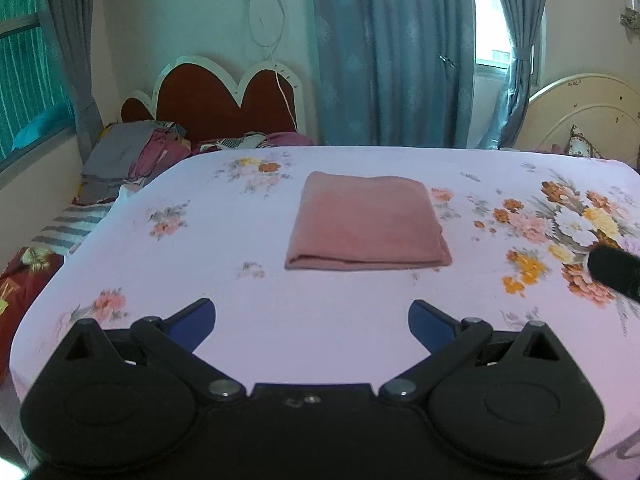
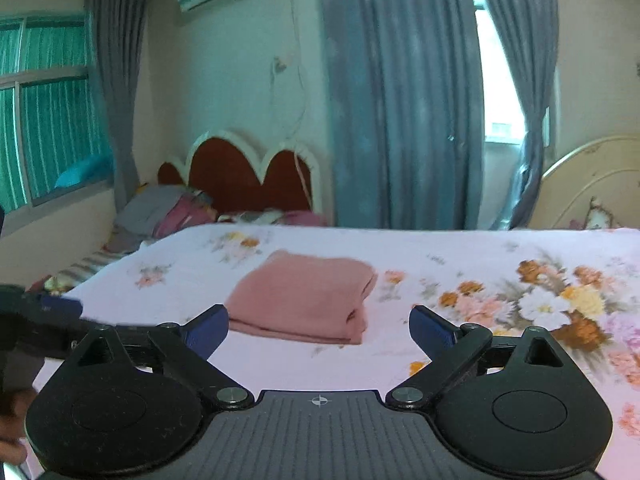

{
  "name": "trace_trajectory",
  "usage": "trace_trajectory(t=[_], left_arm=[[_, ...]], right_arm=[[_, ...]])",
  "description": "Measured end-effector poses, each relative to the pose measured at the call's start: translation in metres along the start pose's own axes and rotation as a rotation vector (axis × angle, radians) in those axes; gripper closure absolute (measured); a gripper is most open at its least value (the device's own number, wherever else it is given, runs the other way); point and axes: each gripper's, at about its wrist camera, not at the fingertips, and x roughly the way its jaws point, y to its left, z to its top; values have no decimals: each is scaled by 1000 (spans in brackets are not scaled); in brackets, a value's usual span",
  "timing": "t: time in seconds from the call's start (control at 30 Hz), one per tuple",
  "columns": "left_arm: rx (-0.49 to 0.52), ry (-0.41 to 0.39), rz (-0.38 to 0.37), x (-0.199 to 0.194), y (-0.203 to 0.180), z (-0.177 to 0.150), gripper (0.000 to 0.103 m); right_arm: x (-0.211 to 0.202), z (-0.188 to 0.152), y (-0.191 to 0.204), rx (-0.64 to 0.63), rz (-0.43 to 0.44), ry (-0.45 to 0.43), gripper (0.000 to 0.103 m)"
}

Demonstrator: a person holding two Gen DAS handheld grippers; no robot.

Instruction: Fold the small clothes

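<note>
Currently, the folded pink garment (image 1: 368,222) lies flat on the floral bed sheet (image 1: 200,264). The left claw (image 1: 312,322) and right claw (image 2: 319,326) both stand wide apart, empty, short of it.

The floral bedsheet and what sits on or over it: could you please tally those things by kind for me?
Folded pink cloth: 1, lying flat on the floral bedsheet, touched by nothing.
Grippers: 2, the left gripper and the right gripper, both with jaws open and empty, short of the cloth.
Total: 3
</note>
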Motion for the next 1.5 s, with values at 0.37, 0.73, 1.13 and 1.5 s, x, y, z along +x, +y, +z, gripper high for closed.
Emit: trace_trajectory(t=[0.37,0.73,1.13,1.5], left_arm=[[-30,-44,2,-37,-4,-10,0],[-68,-59,20,-47,10,-12,0],[-78,-60,25,-46,18,-11,0],[-81,-51,30,-42,26,-9,0]], right_arm=[[-32,0,-3,36,-3,-29,7],[-35,2,-1,22,9,-38,7],[-34,2,1,20,14,-37,7],[-27,2,6,16,20,-29,7]])
